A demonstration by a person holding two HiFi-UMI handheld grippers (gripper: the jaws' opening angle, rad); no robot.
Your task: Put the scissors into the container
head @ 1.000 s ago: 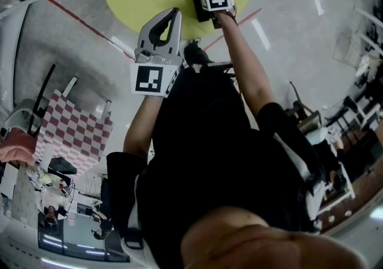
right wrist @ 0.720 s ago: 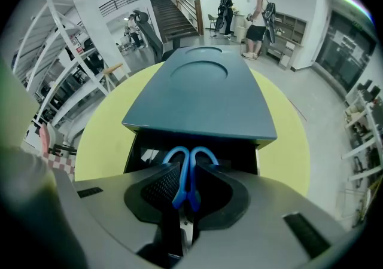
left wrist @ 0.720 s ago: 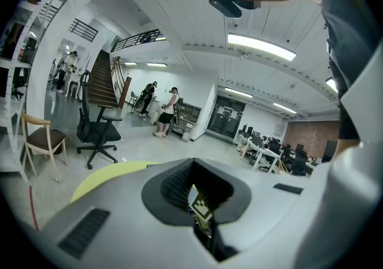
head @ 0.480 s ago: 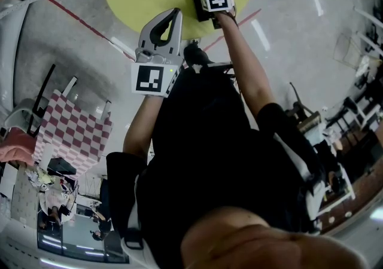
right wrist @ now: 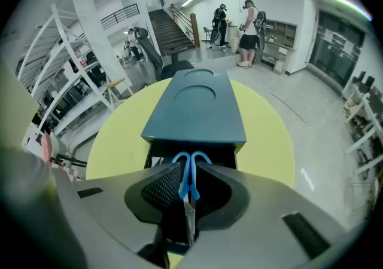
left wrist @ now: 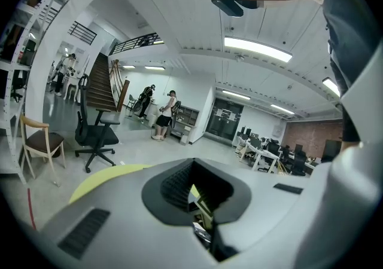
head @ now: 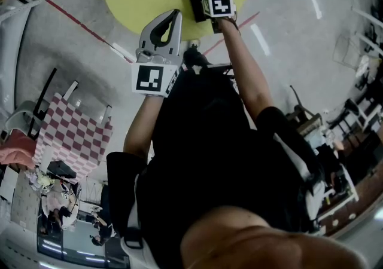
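Left gripper (head: 172, 18): jaws together, nothing in them. It's parked off to your left, short of the yellow table (right wrist: 119, 142) and angled up into the room. It has no part in this.

Right gripper (right wrist: 187, 166): jaws clamped narrow on the scissors (right wrist: 188, 202), pads across the blue handle shanks just behind the loops. The scissors are in the air over the open drawer (right wrist: 222, 153) of the teal container (right wrist: 197, 106), loops right at the mouth. I can't tell if anything touches the drawer floor.

Handling, my read:
- Light and stiff, with steel blades and smooth plastic handles.
- Thin in the pinch, so they can pivot or slide between the pads if you bump the drawer edge.
- The hold near the pivot looks right: it's close to the balance point and holds the blades closed. Don't grab by the blade tips.

Orientation: long axis runs along your jaws, in line with the drawer's depth. Loops lead, pointing away from you into the container, and the blades trail back toward the gripper body. Expect them to drop flat on release.
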